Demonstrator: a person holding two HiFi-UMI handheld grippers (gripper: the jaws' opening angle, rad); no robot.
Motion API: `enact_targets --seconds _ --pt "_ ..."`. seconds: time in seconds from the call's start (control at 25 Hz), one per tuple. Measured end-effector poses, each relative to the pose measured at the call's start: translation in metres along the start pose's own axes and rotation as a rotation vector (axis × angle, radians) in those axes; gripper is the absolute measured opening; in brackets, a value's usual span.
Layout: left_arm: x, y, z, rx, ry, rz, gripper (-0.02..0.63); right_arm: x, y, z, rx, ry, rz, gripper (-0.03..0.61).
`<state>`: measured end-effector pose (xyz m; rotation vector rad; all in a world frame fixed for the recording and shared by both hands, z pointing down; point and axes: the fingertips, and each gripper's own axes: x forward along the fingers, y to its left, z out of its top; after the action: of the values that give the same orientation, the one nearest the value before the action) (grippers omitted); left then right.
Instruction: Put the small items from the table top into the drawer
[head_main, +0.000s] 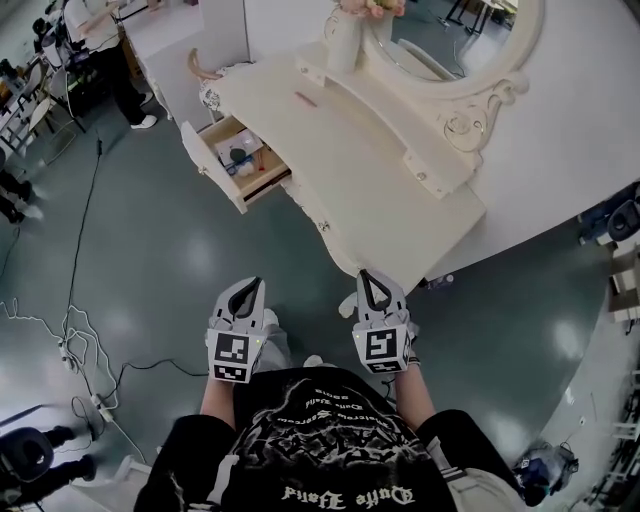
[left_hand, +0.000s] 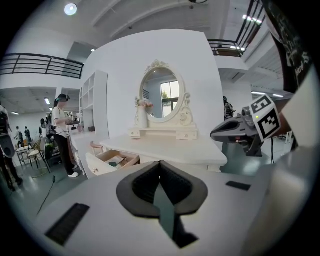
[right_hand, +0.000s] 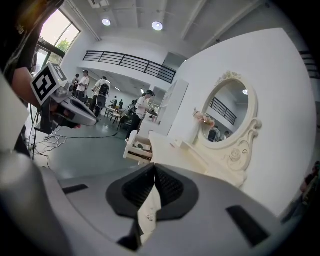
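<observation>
A white dressing table (head_main: 352, 160) with an oval mirror (head_main: 455, 45) stands ahead of me. Its left drawer (head_main: 238, 160) is pulled open, and several small items lie inside. One small pinkish item (head_main: 305, 98) rests on the table top near the back. Both grippers hang over the floor in front of the table, well short of it. My left gripper (head_main: 247, 286) is shut with nothing in it, and so is my right gripper (head_main: 372, 277). The left gripper view shows the drawer (left_hand: 113, 160) and the right gripper (left_hand: 234, 131). The right gripper view shows the drawer (right_hand: 138, 148) and the left gripper (right_hand: 75, 113).
A vase of flowers (head_main: 345, 35) stands by the mirror. A white cabinet (head_main: 175, 45) adjoins the table's left side, with a person (head_main: 105, 50) beside it. Cables (head_main: 80, 340) trail over the green floor at the left, and a tripod foot (head_main: 40, 455) sits bottom left.
</observation>
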<state>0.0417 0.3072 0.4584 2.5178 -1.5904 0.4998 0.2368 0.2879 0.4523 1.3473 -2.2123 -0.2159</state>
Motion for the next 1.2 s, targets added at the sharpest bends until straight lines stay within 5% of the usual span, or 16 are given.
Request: enact_targets --seconds 0.44,1.2 --pt "0.045 0.055 0.01 0.018 0.002 -0.043 0.015 0.059 0.003 0.012 0.097 0.031 -0.027 0.011" --pt "0.089 0.151 0.015 0.051 -0.02 -0.137 0.015 0.139 0.027 0.051 0.105 0.092 -0.09 0.011"
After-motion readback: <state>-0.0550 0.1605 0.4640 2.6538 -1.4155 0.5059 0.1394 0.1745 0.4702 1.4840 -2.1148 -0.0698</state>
